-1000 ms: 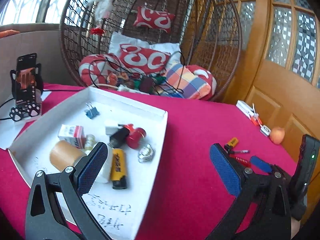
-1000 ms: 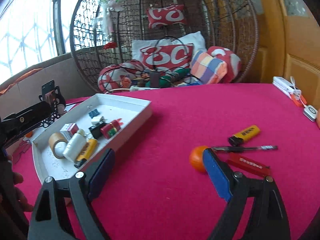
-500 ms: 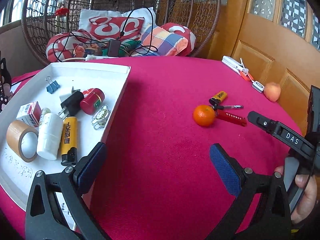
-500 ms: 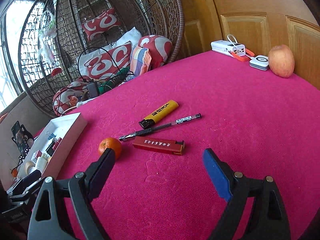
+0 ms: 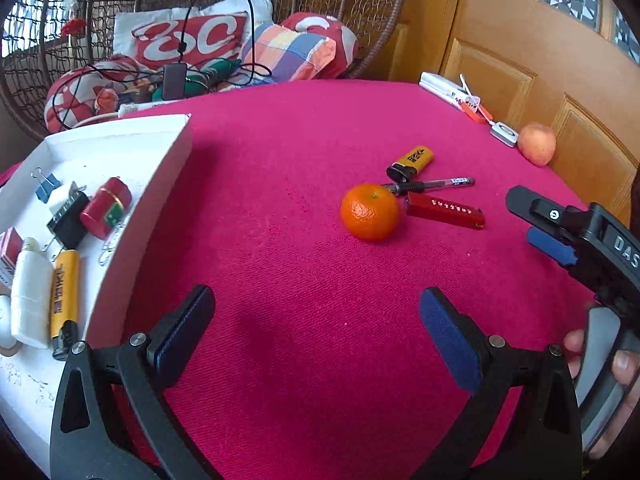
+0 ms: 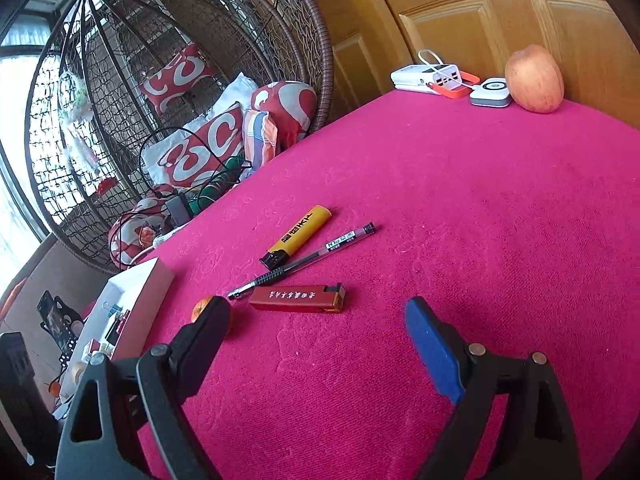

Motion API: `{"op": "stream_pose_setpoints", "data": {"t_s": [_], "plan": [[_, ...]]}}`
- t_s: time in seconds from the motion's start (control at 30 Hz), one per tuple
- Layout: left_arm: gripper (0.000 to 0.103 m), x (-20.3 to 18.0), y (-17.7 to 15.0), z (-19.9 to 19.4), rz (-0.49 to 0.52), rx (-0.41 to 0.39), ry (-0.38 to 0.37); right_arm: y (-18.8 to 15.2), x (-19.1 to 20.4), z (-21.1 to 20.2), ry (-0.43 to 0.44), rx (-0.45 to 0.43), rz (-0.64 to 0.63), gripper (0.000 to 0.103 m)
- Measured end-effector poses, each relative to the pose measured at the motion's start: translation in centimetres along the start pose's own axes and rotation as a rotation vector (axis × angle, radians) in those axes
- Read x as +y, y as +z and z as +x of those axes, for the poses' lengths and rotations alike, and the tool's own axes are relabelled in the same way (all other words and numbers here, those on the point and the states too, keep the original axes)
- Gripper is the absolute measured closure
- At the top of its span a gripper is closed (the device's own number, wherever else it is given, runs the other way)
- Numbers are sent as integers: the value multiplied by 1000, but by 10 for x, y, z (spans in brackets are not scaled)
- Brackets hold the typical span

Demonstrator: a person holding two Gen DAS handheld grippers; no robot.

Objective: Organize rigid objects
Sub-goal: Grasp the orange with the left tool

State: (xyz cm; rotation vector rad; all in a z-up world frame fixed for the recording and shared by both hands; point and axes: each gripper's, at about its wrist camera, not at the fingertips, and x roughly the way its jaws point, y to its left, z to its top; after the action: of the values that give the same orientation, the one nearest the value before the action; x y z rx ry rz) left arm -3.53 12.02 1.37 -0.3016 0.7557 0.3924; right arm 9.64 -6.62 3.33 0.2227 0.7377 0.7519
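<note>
Lying loose on the magenta tablecloth (image 5: 320, 128), a red lighter (image 6: 298, 299), a black pen (image 6: 304, 260) and a yellow lighter (image 6: 298, 236) form a tight cluster, with an orange (image 5: 370, 211) just to the left of the red lighter, touching or nearly touching the pen tip. Both the left gripper (image 5: 316, 330) and the right gripper (image 6: 316, 336) hang over bare cloth on the near side of that cluster, fingers spread wide and holding nothing. At the left, the white tray (image 5: 160, 184) contains a second yellow lighter (image 5: 64, 292), a white bottle (image 5: 30, 292), a red canister (image 5: 106, 208) and a blue binder clip (image 5: 46, 188).
</note>
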Motion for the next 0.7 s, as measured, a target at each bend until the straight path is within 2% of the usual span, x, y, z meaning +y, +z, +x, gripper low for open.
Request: {"op": "stream_pose_setpoints", "data": {"t_s": [0.1, 0.23, 0.33, 0.4, 0.53, 0.6, 0.67, 0.7], "plan": [[0, -1, 10, 18, -1, 39, -1, 1, 0, 0, 6, -1, -1, 14], [0, -2, 20, 28, 1, 50, -14, 0, -1, -1, 12, -2, 4, 14], [0, -10, 27, 38, 42, 69, -12, 0, -4, 1, 20, 6, 21, 14], [0, -18, 31, 45, 74, 82, 18, 0, -7, 3, 28, 18, 38, 14], [0, -26, 40, 47, 93, 52, 17, -1, -13, 6, 37, 34, 82, 14], [5, -29, 42, 48, 103, 44, 21, -1, -15, 5, 45, 36, 95, 14], [23, -28, 43, 53, 105, 62, 33, -2, -15, 5, 48, 36, 96, 14], [24, -26, 43, 55, 95, 66, 38, -2, -14, 5, 49, 37, 93, 14]]}}
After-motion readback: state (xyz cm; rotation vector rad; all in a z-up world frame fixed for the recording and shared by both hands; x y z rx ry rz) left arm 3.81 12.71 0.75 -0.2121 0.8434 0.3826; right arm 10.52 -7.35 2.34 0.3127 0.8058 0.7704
